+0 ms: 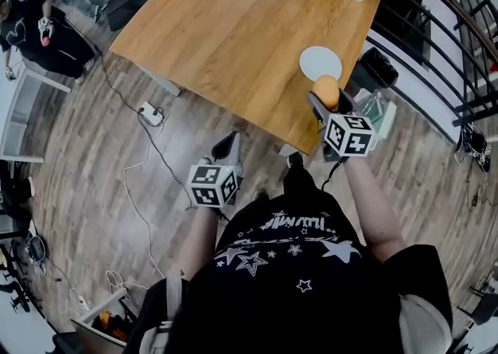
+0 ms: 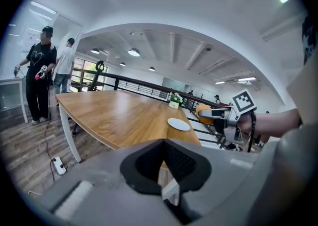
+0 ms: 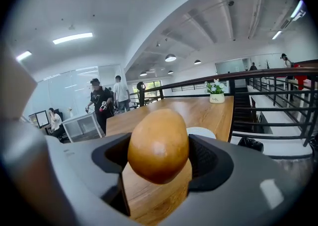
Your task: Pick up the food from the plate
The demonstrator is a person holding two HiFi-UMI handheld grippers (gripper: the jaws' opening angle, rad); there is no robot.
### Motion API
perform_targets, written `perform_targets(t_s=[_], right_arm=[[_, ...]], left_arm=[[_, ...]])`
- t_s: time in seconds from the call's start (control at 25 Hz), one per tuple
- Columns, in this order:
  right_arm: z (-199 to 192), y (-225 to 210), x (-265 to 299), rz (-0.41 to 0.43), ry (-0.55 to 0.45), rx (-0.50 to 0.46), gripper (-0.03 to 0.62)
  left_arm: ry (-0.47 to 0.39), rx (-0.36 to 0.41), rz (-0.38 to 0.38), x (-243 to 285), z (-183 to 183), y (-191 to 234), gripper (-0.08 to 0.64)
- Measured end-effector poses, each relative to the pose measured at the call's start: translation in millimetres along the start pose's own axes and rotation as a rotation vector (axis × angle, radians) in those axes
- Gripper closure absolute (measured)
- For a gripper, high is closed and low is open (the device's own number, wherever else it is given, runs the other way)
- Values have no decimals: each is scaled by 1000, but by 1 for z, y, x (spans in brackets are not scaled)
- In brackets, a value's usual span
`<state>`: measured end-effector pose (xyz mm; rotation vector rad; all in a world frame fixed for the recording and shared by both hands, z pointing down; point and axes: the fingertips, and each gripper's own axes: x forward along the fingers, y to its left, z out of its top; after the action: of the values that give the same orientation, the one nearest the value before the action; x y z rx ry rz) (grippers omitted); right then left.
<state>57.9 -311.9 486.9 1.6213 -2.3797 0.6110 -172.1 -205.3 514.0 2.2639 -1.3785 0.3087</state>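
Nearest in the head view is the person's black star-print shirt (image 1: 289, 265). Just past it the left tool (image 1: 229, 145) hangs over the wooden floor, short of the desk (image 1: 233, 26). To its right, the right tool (image 1: 327, 102) is clamped on the food (image 1: 326, 91), a rounded golden-brown piece. It is held at the desk's near edge, just this side of the white plate (image 1: 320, 62), which now looks bare.

In the left gripper view that tool's jaws stand together with nothing between them, pointing across the desk towards the plate.

In the right gripper view the food fills the gap, a pad pressing on each flank, with the desk and the plate's rim behind it.

The pick looks as good as made. From where I stand, the thing now is an even squeeze: firm enough that the smooth piece doesn't slide, no harder in case it dents. I'd keep the wrist level and carry it clear of the desk edge, with the empty tool held out of its path.
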Motion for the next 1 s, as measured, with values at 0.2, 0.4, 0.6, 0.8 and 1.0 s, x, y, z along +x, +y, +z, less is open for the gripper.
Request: perform_targets(t_s=[0.2, 0.4, 0.6, 0.8, 1.0], right_arm=[[-6, 17, -34, 22, -55, 20, 244], [-7, 28, -57, 35, -89, 14, 244], [-12, 40, -60, 100, -71, -15, 243], [-7, 46, -69, 184, -63, 22, 243], [-11, 34, -94, 201, -58, 36, 244]], left_arm=[[20, -10, -29, -12, -18, -6, 558], [34, -8, -52, -24, -29, -17, 558], [16, -4, -19, -33, -31, -19, 558], [-8, -12, 16, -35, -26, -36, 558], [-19, -10, 16, -35, -30, -71, 558]])
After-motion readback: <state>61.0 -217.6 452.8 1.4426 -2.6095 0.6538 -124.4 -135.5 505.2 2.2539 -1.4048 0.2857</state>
